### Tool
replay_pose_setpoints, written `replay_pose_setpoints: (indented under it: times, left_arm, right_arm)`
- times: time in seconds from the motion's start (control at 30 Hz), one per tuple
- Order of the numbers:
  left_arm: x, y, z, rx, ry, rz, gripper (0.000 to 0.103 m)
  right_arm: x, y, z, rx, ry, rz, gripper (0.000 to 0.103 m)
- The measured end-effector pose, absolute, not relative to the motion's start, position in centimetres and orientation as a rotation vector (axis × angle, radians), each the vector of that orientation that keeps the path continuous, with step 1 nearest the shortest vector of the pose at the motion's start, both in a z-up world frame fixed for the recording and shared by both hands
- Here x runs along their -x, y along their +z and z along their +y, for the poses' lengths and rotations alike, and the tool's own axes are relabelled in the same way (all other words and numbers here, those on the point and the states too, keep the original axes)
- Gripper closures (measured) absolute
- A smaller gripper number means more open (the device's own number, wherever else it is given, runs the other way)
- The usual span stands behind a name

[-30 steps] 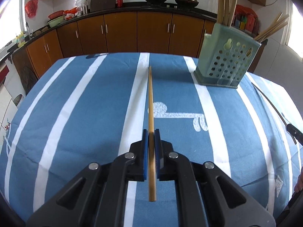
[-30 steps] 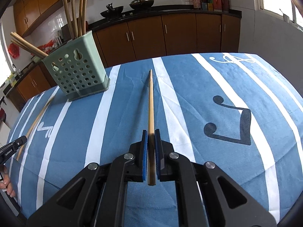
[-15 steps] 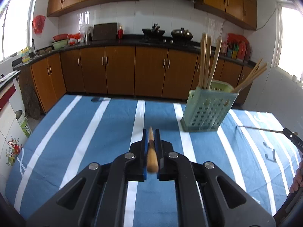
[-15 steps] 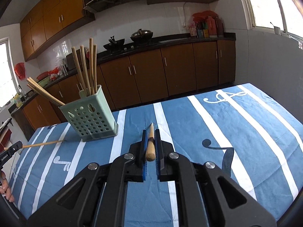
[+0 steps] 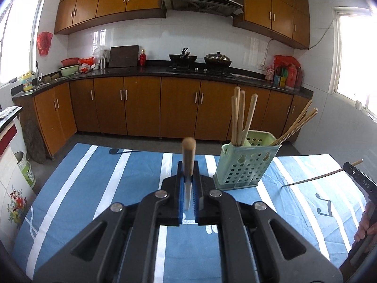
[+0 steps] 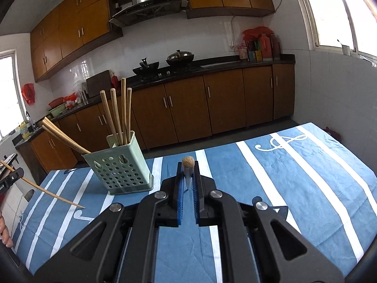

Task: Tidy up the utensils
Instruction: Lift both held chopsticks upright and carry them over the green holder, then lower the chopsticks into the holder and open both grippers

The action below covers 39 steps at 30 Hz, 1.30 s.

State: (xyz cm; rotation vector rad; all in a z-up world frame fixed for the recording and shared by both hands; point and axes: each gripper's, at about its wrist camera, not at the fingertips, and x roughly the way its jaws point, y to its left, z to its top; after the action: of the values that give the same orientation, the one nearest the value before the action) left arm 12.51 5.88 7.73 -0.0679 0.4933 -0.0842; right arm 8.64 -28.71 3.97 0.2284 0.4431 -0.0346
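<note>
My left gripper [image 5: 188, 167] is shut on a wooden chopstick [image 5: 188, 151], held above the table and seen almost end-on. My right gripper [image 6: 187, 168] is shut on a second chopstick [image 6: 187, 162], also foreshortened. A pale green perforated holder [image 5: 247, 165] stands ahead and to the right of the left gripper, with several chopsticks upright or leaning in it. In the right wrist view the holder [image 6: 120, 172] is ahead to the left. Each view catches the other gripper at its edge with its chopstick [image 5: 313, 179] [image 6: 51, 194] slanting down toward the cloth.
The table carries a blue cloth with white stripes [image 5: 94, 188] [image 6: 306, 176]; its far edge lies just past the holder. Behind are brown kitchen cabinets [image 5: 141, 110], a dark counter and a stove with woks [image 5: 183, 59]. A person's fingers [image 5: 365, 226] show at the right edge.
Both grippers have risen and tilted upward with their chopsticks. The sticks, first lying along the cloth, are off it. The holder now sits lower in both views.
</note>
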Motion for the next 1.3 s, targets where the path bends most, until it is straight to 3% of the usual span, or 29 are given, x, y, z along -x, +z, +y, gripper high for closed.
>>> replay_pose_setpoints:
  times: [0.4,0.77,1.3]
  left_arm:
    - [-12.9,12.9,2.8,0.093,-0.206,0.415,0.096]
    - [-16.4,20.0,-1.4,0.127,-0.217,0.238,0.096]
    - [-23.4,15.5,-0.7,0.183,-0.173,0.304,0.096]
  right_arm:
    - [-8.5,10.5,-26.0,-0.232,0.123,0.319,0.096]
    - [-11.6,17.5,-22.9,-0.246,0.176,0.079,0.096]
    - [-18.8,12.6,-21.8,-0.247,0.139,0.195,0.096]
